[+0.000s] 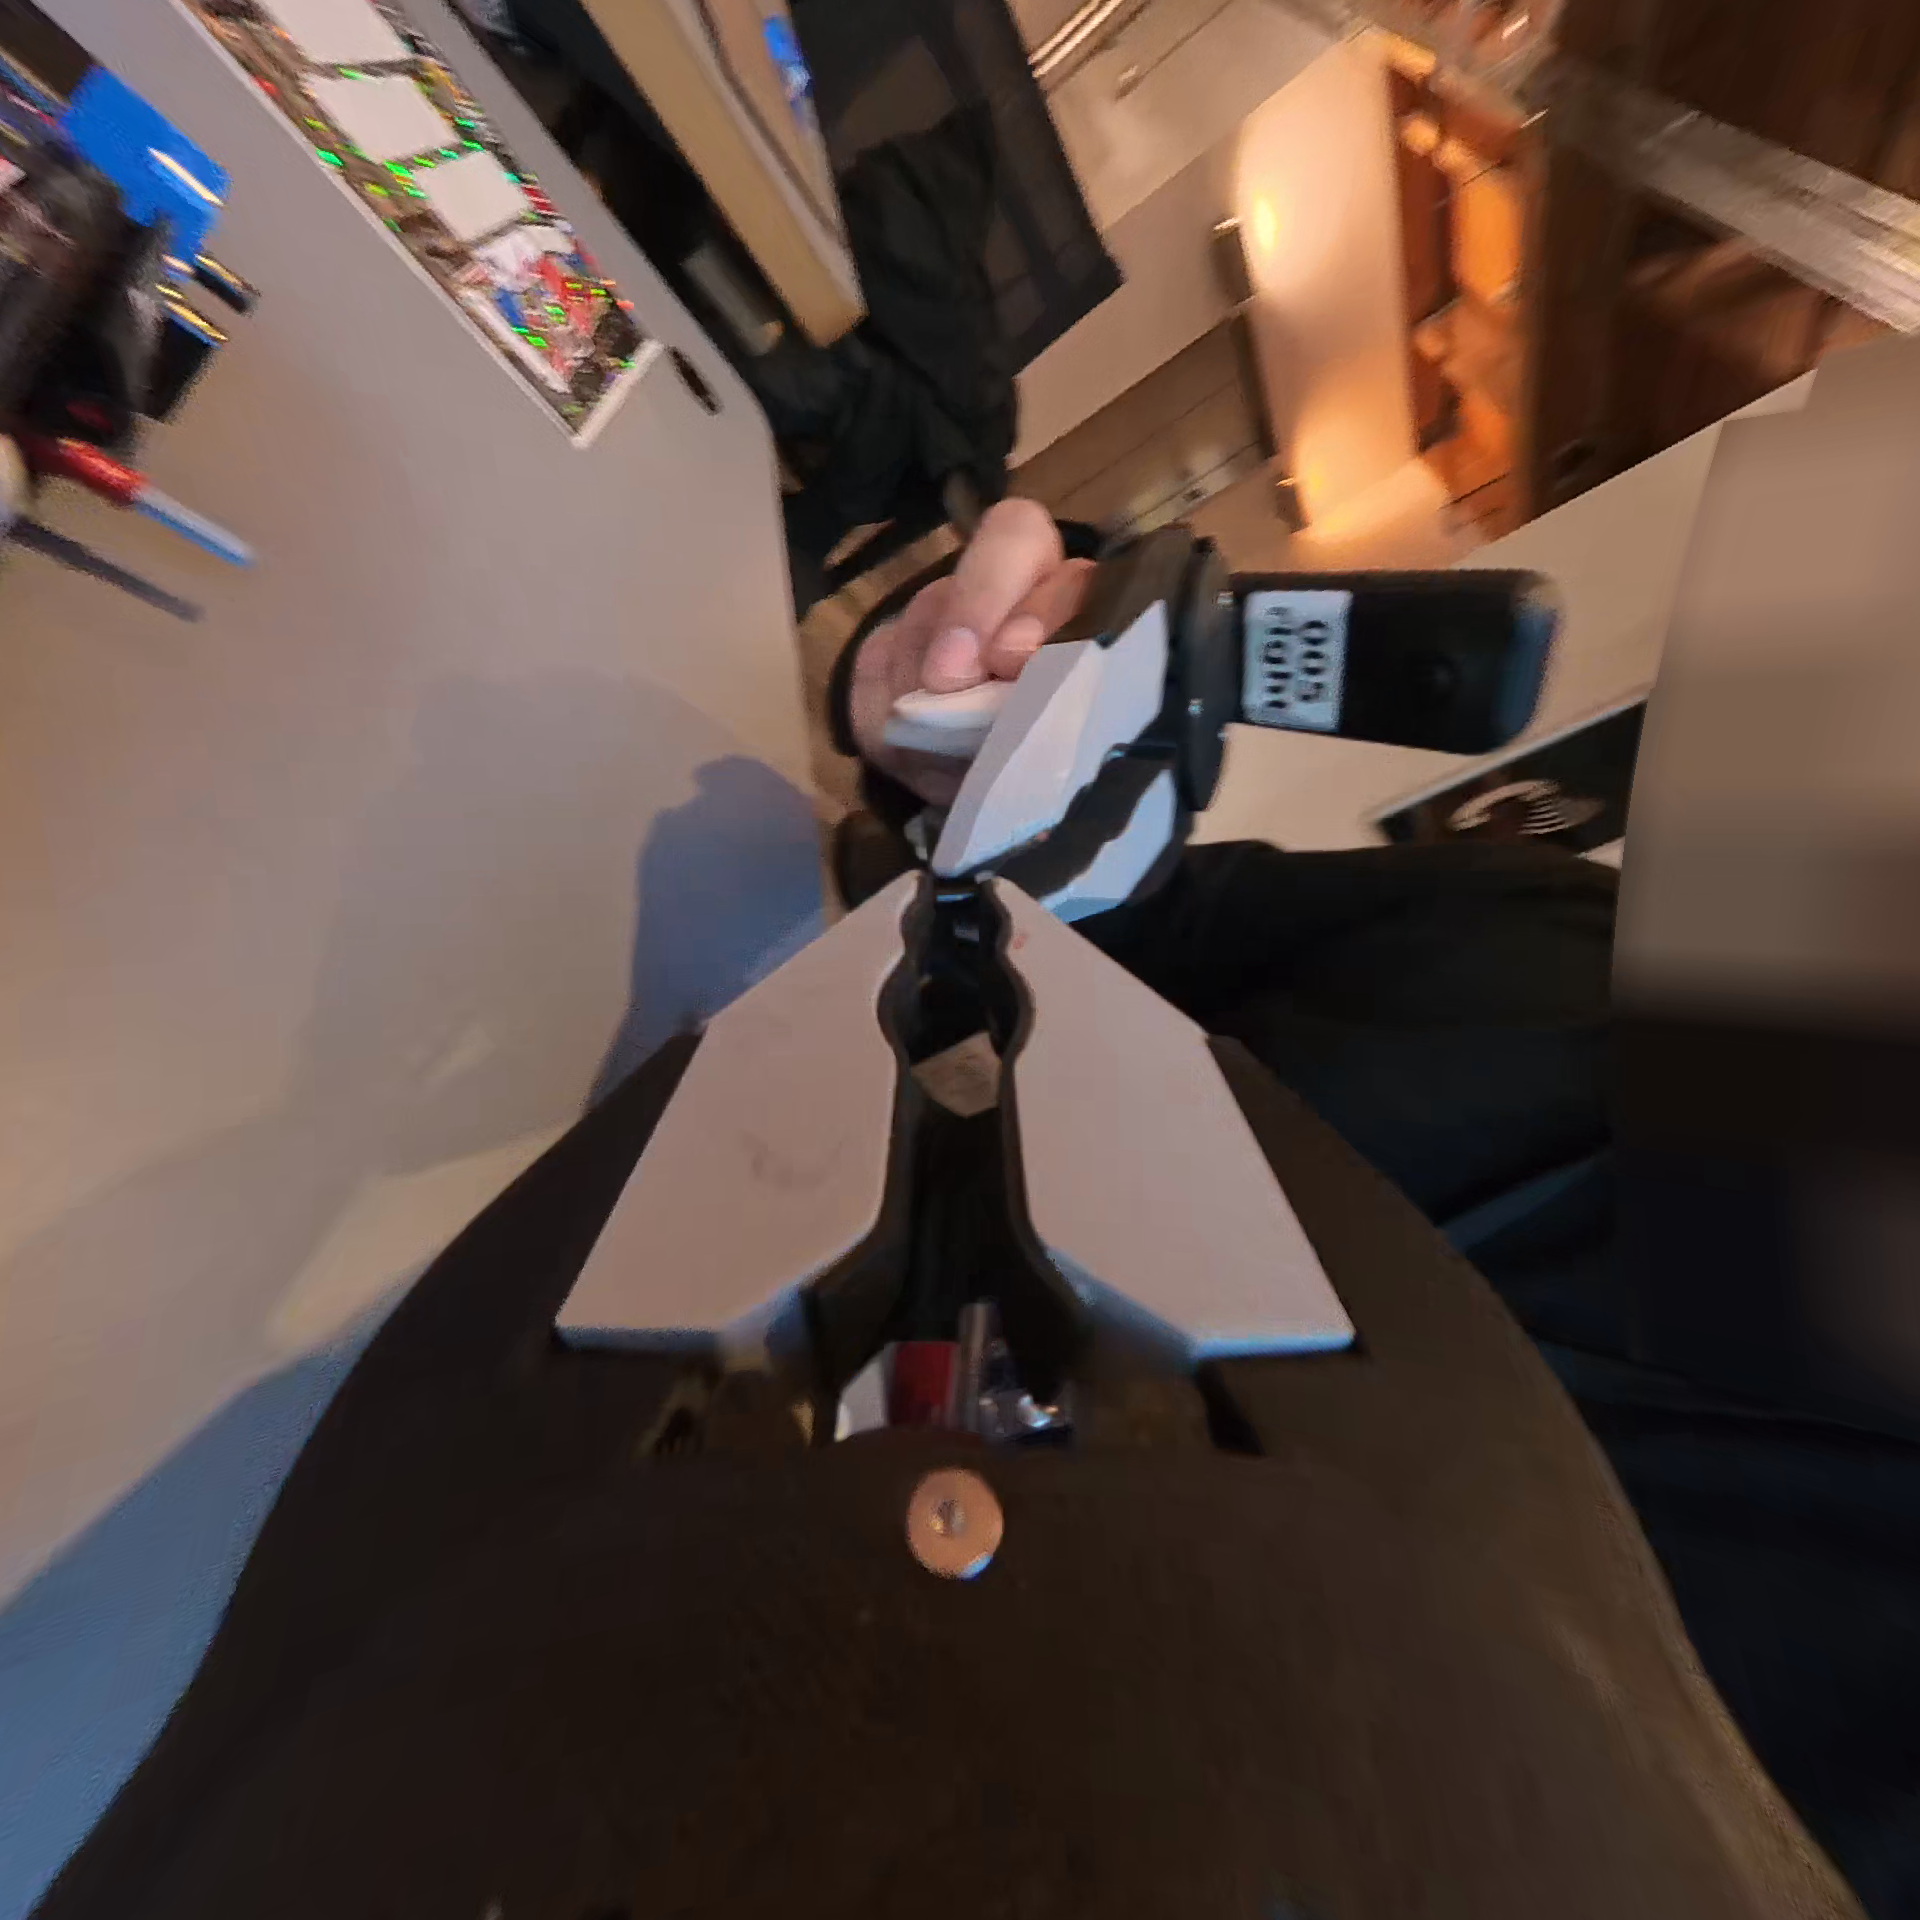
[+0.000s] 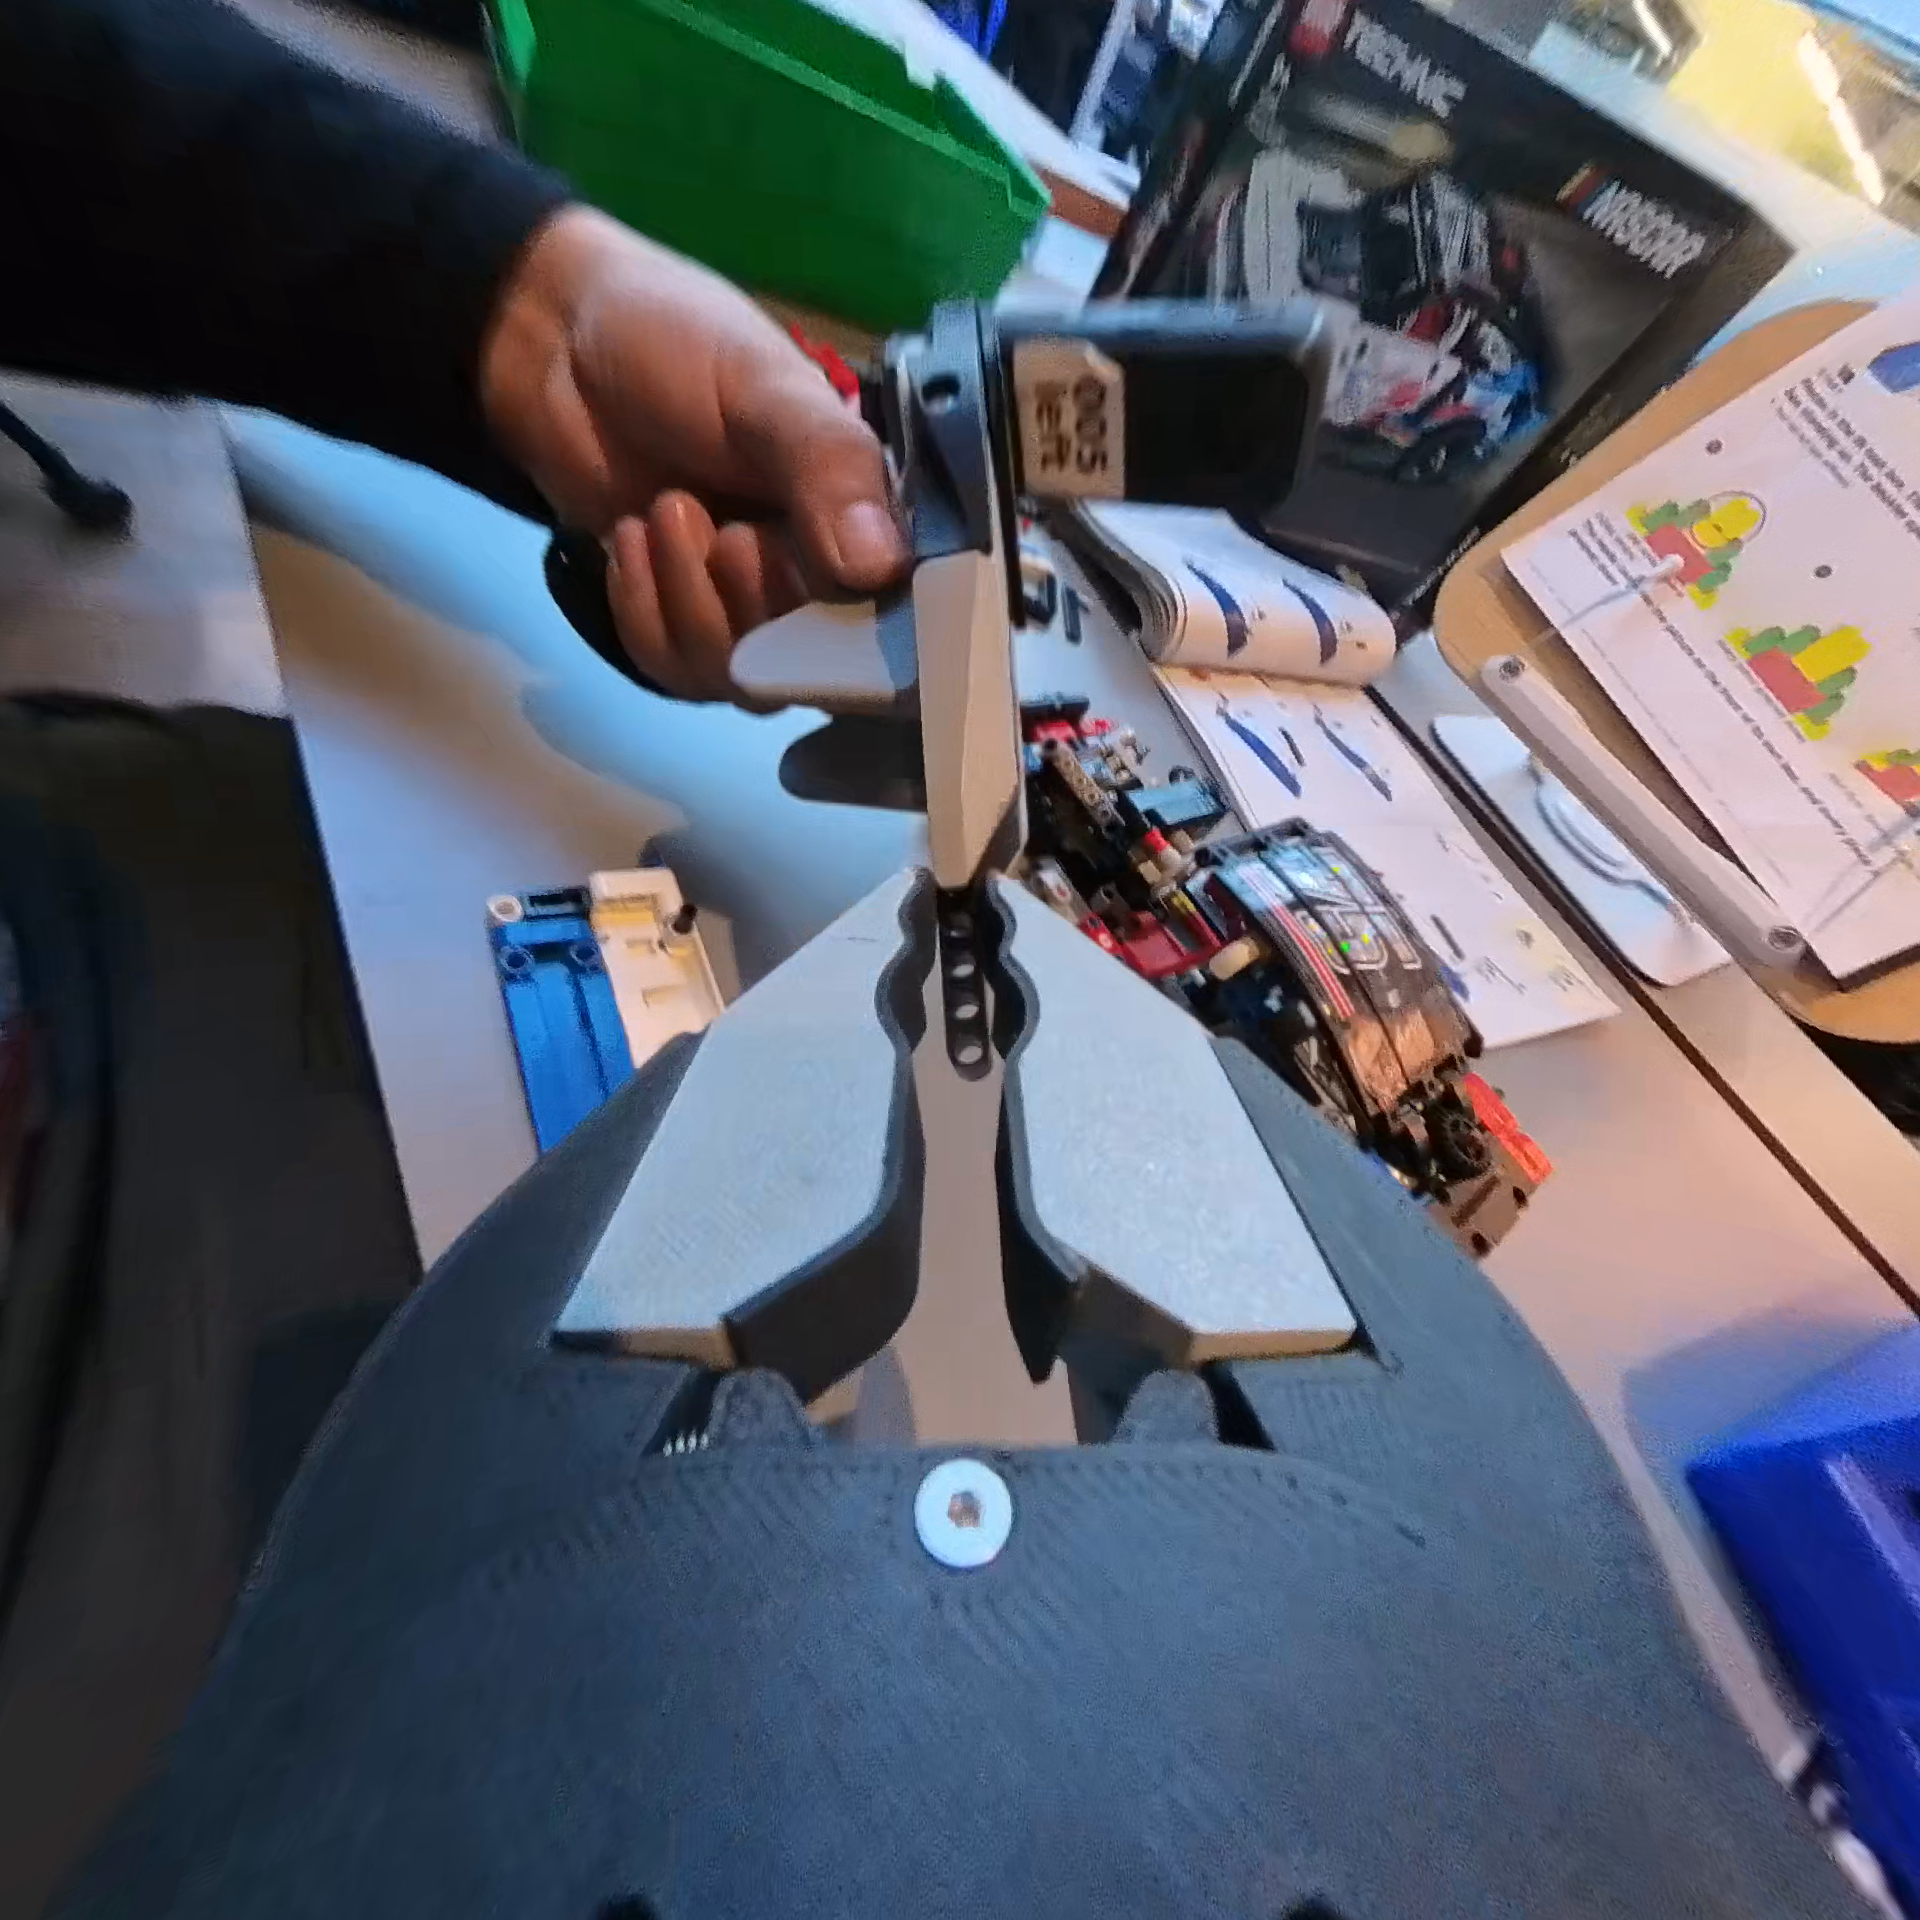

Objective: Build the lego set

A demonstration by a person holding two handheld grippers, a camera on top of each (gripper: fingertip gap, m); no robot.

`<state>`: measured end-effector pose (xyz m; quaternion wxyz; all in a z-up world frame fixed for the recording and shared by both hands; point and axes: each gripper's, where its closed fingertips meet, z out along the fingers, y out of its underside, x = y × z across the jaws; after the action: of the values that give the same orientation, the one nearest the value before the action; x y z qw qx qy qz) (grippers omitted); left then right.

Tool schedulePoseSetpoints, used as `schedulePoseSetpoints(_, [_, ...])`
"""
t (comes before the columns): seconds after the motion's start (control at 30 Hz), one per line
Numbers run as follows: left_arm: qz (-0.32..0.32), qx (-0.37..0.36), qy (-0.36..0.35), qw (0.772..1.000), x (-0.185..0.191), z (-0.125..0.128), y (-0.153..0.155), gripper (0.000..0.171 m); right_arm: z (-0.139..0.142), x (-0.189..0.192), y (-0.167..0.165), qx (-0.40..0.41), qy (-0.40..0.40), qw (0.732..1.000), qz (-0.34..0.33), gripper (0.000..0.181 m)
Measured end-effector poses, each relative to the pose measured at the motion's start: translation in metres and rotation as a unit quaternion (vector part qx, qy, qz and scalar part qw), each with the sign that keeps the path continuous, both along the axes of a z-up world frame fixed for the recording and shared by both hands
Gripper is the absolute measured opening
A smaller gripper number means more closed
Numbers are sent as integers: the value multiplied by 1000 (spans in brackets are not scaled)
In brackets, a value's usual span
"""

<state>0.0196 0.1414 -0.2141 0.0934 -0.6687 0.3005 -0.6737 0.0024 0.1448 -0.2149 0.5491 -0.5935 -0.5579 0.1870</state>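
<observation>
Blue-and-white panel [image 2: 603,977]: lies flat on the table [image 2: 416,831] at left of centre in the right wrist view, separate from the main build; judged not yet fitted.

Right gripper [image 2: 961,914]: lower centre of its own view, closed narrow on a black beam [image 2: 961,987] with a row of holes, which stands lengthwise between its fingers.

Left gripper [image 1: 951,894]: in its own view closed narrow at the tips around a dark piece; it meets the right gripper tip to tip. Seen from the right wrist view it comes down from above and pinches the beam's far end. Whether both hold one single beam, or two pieces being joined, I cannot tell.

Car model [image 2: 1299,935]: right of centre on the table, black bodywork with striped markings, red and grey parts exposed at its upper end. Judged well advanced but unfinished.

Instruction pages [image 2: 1351,790]: open beside the model, between it and the set's box [image 2: 1455,260] at upper right.

Green bin [image 2: 769,156]: upper centre-left, interior hidden; contents cannot be told.

Blue container [image 2: 1829,1558]: lower right edge, contents not visible.

Progress: the step in hand appears to be handling one beam in mid-air, clear of the model. Remaining, as judged: seating the beam, attaching the loose panel.
</observation>
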Motion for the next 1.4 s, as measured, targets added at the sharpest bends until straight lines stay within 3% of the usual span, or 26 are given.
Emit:
schedulePoseSetpoints(0.1, [-19, -53, -46, 997, 0, 12, -5, 5, 12, 0, -6, -13, 37, 999, 20, 5])
schedulePoseSetpoints(0.27, [-40, -118, -94, 988, 2, 21, -10, 5, 20, 2, -12, 17, 34, 998, 40, 5])
schedulePoseSetpoints(0.5, [-34, -133, -94, 986, 4, 17, -8, 5, 14, 6, -8, 21, 4, 1000, 22, 5])
schedulePoseSetpoints(0.6, [-9, -83, -50, 995, 1, 10, -1, 11, 5, 12, -1, -30, 8, 999, -6, 5])
schedulePoseSetpoints(0.67, [5, 29, 16, 999, -3, 2, 2, 18, -5, 22, 4, -97, 17, 995, -28, 5])
schedulePoseSetpoints(0.73, [9, 186, 141, 972, -9, -28, 7, 23, -17, 28, 0, -169, 30, 985, -26, 4])
schedulePoseSetpoints(0.8, [-26, 271, 225, 936, -11, -55, 0, 29, -35, 31, -5, -230, 16, 973, -21, 5])
schedulePoseSetpoints(0.93, [-92, 280, 269, 917, -4, -88, -25, 33, -58, 28, -13, -276, -13, 961, -6, 5])
schedulePoseSetpoints(0.97, [-92, 290, 278, 911, -4, -93, -24, 27, -59, 26, -17, -278, -17, 960, 2, 5])
schedulePoseSetpoints(1.07, [-92, 305, 278, 906, -1, -98, -26, 0, -67, 22, -22, -278, -33, 960, 16, 5])
schedulePoseSetpoints(1.23, [-90, 294, 252, 918, 8, -98, -32, 0, -77, 23, -24, -276, -45, 960, 21, 5])
schedulePoseSetpoints(1.4, [-84, 316, 255, 910, 9, -98, -31, 0, -77, 30, -24, -286, -42, 957, 13, 5])
